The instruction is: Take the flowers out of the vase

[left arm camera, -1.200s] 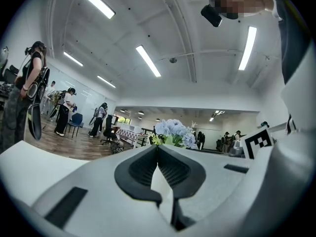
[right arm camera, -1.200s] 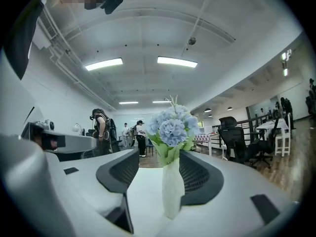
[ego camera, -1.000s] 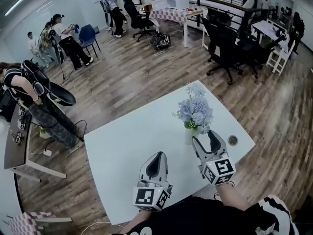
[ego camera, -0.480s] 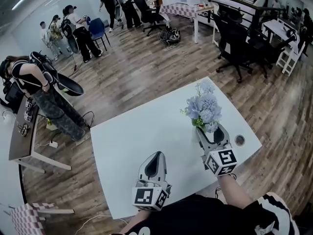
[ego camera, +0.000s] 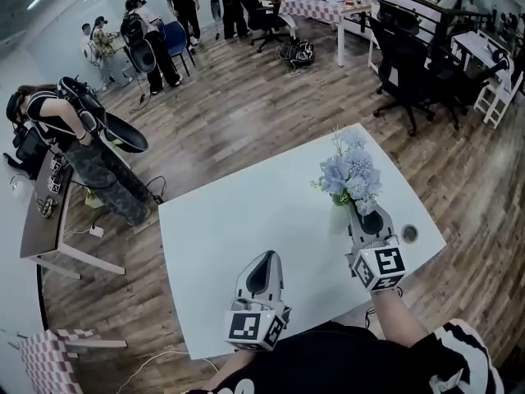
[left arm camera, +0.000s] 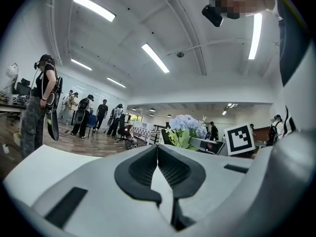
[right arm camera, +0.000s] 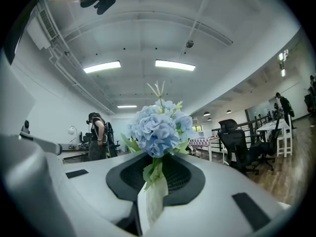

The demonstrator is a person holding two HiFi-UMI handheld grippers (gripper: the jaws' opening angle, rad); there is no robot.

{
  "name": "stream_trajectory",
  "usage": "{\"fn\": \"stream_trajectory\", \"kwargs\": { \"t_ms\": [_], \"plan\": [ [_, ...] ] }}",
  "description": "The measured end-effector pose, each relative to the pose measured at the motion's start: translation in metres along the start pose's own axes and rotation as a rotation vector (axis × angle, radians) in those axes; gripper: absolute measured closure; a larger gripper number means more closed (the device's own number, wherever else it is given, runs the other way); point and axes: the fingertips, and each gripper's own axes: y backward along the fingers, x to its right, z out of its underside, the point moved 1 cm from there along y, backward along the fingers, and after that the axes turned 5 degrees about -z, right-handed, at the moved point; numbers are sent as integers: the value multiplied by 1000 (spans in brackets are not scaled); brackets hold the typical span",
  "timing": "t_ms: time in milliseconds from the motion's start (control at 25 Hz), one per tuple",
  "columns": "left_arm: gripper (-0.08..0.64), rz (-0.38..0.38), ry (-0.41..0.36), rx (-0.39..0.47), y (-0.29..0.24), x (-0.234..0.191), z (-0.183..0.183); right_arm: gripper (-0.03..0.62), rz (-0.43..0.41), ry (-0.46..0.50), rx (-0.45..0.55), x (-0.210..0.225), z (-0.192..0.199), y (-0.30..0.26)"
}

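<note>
Right gripper [ego camera: 363,211] just clamped onto the vase [right arm camera: 150,201]
Flowers [ego camera: 349,175] sit right above its 2 jaws; left gripper [ego camera: 267,258] is pinched closed on nothing, well apart.

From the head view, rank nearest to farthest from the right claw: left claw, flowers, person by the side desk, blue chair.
The right claw has just been closing its jaws, the vase between them.
1. Flowers, at its tips.
2. Left claw, across the table.
3. Person, far left.
4. Blue chair, top left, beyond.
</note>
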Motion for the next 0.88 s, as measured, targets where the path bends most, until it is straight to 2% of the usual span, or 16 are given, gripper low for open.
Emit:
{"fn": "stream_trajectory", "kwargs": {
  "t_ms": [280,480,880],
  "plan": [
    [552,-4,-6,2,-4,8,-3,565,-18,-1,13,1,-6,-2],
    [552,-12,-7,5,-1,4,-3,571,-26,25,40,-5,-13,-3],
    [552,-10,-2,9,-4,7,-3,574,-30,15,95,-6,-33,-5]
  ]
}}
